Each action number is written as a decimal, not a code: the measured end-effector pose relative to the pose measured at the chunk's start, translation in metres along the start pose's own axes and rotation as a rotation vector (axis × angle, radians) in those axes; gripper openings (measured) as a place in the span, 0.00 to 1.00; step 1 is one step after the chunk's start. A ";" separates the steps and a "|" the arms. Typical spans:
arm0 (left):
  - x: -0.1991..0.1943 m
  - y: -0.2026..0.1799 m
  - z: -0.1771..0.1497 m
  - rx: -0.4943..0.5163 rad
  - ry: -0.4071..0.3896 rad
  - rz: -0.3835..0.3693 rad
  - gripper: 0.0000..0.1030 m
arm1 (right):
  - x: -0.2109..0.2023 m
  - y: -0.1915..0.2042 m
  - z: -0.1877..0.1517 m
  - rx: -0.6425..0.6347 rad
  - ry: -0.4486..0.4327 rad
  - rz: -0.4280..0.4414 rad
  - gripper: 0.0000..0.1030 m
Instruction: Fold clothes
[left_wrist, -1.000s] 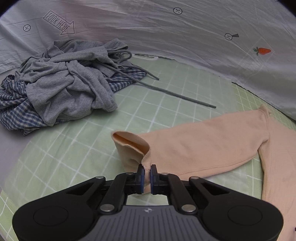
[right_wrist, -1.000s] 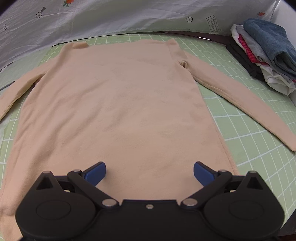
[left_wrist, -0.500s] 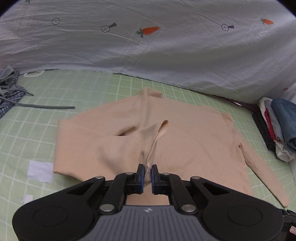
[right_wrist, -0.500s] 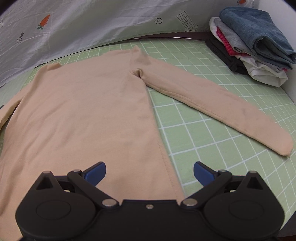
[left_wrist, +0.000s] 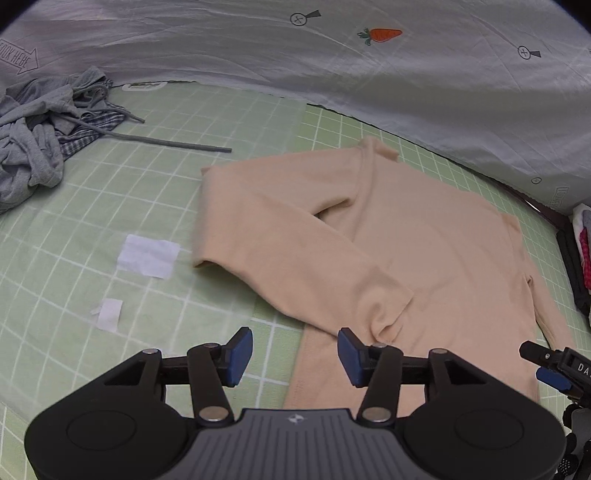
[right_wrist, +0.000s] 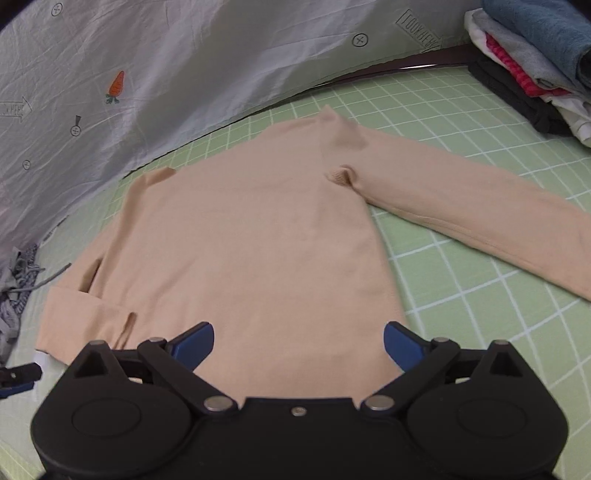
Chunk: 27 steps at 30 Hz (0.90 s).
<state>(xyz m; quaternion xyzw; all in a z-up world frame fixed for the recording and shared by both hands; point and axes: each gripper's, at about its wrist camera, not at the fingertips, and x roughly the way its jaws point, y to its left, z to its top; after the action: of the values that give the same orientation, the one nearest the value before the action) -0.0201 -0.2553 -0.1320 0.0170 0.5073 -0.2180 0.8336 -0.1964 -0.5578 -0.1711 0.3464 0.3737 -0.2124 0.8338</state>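
left gripper (left_wrist: 295, 350) just let go, spread empty | left sleeve (left_wrist: 295, 254) now folded across peach sweater (right_wrist: 251, 236) | right gripper (right_wrist: 298, 345) wide, empty | right sleeve (right_wrist: 480, 210) still sprawled toward mat's (right_wrist: 480, 295) right edge

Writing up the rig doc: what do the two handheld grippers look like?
The left gripper and the right gripper are matte black, with round housings, silver pivot pins and blue finger pads. The left has a ribbed grey centre plate with a small logo. No cables or sleeves visible.
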 end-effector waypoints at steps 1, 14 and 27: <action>-0.001 0.008 0.000 -0.007 0.003 0.009 0.51 | 0.003 0.003 0.002 0.014 0.005 0.034 0.88; 0.014 0.076 0.024 0.074 0.038 -0.042 0.51 | 0.073 0.100 -0.034 0.202 0.176 0.251 0.43; 0.038 0.098 0.036 0.129 0.088 -0.128 0.51 | 0.078 0.148 -0.045 0.012 0.088 -0.033 0.13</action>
<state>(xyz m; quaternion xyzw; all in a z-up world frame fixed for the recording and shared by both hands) 0.0619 -0.1891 -0.1663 0.0479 0.5284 -0.3021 0.7919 -0.0780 -0.4331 -0.1914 0.3541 0.4143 -0.2132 0.8109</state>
